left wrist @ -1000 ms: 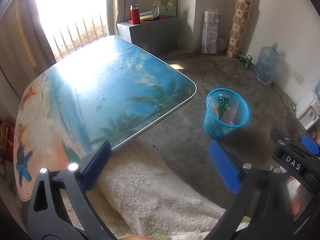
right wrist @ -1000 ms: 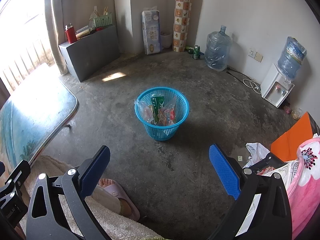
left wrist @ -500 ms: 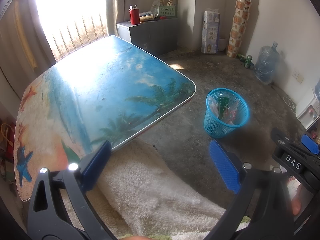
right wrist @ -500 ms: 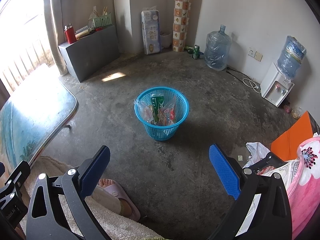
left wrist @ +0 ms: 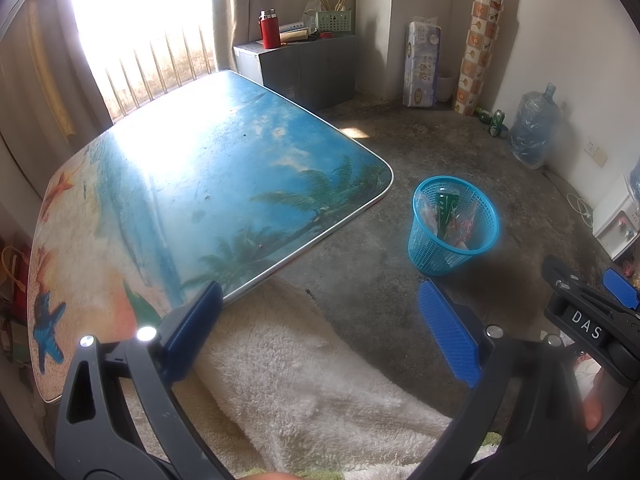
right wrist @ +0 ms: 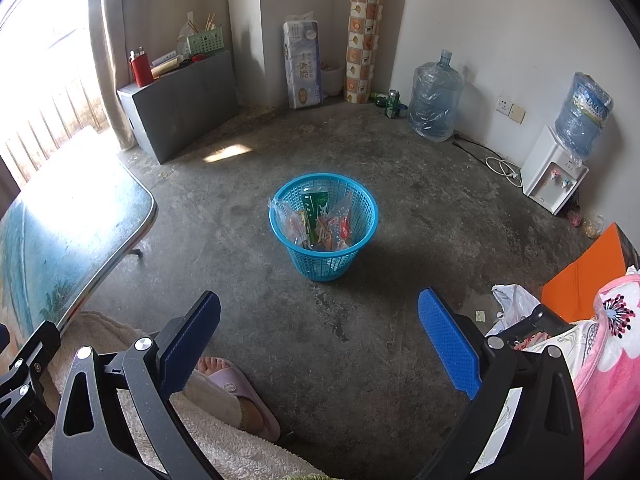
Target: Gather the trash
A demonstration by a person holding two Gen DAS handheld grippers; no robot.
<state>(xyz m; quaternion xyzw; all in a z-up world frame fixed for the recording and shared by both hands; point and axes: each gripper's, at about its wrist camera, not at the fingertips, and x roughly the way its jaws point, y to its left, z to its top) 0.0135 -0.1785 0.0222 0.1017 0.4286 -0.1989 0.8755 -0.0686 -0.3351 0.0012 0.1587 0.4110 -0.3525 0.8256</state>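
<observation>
On my far left, the beach-print table (left wrist: 208,184) fills the left wrist view, sunlit near the barred window (left wrist: 152,68). My left gripper (left wrist: 320,332) hangs over a cream fleece blanket (left wrist: 304,392) at the table's near edge, its blue jaws spread wide with nothing between them. Moving right, the blue mesh wastebasket (right wrist: 324,256) stands on the bare concrete floor (right wrist: 420,216), holding the trash: a green wrapper (right wrist: 316,210) and clear and red snack packets (right wrist: 340,228). My right gripper (right wrist: 320,336) faces it from well back, jaws equally wide and empty. Further right, a water jug (right wrist: 436,100) and dispenser (right wrist: 554,176) stand along the wall.
</observation>
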